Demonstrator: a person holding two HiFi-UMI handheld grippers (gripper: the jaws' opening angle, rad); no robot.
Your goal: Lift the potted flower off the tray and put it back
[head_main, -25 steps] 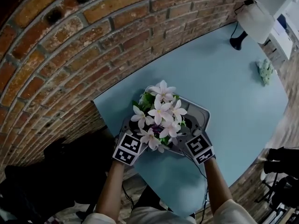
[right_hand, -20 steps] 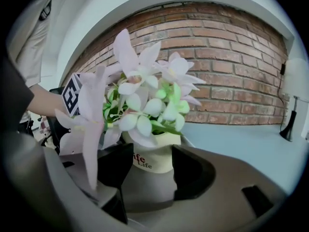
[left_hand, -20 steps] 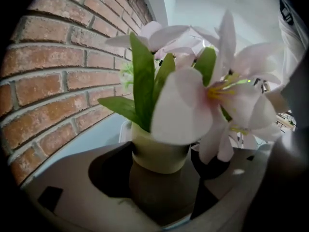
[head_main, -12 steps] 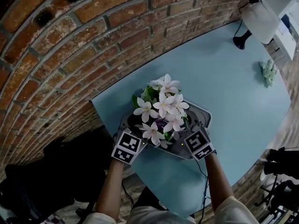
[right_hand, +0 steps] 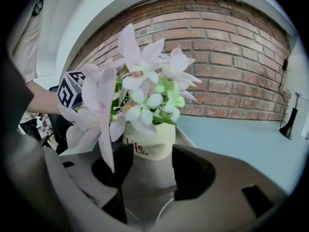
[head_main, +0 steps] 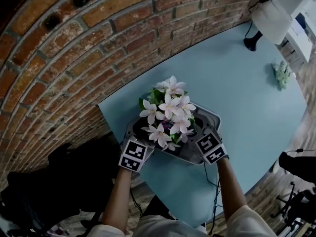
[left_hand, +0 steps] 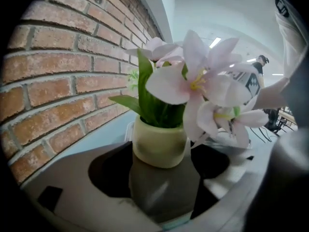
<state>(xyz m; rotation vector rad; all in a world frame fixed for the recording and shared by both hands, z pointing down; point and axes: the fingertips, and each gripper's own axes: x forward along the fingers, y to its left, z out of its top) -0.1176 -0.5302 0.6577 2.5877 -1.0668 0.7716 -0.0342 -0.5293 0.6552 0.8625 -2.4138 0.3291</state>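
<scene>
Table (head_main: 237, 83): against the wall (head_main: 98, 48).
Tray (head_main: 213, 116): on the table's near corner.
Pot (right_hand: 149, 141): over the tray, between both grippers' jaws.
Left gripper (head_main: 139, 146): at the pot's left.
Right gripper (head_main: 202, 139): at its right.
Lamp (head_main: 266, 21): far right, on the table.
Sprig (head_main: 282, 75): before the lamp, well apart from the tray.

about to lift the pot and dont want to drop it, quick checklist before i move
1. Left gripper on pot: ok, its jaws sit against the pot's sides.
2. Right gripper on pot: ok, same hold.
3. Pot upright: ok.
4. Pot base free of tray: cannot tell, the base is hidden.
5. Lamp away from tray: ok, it stands at the far corner.
</scene>
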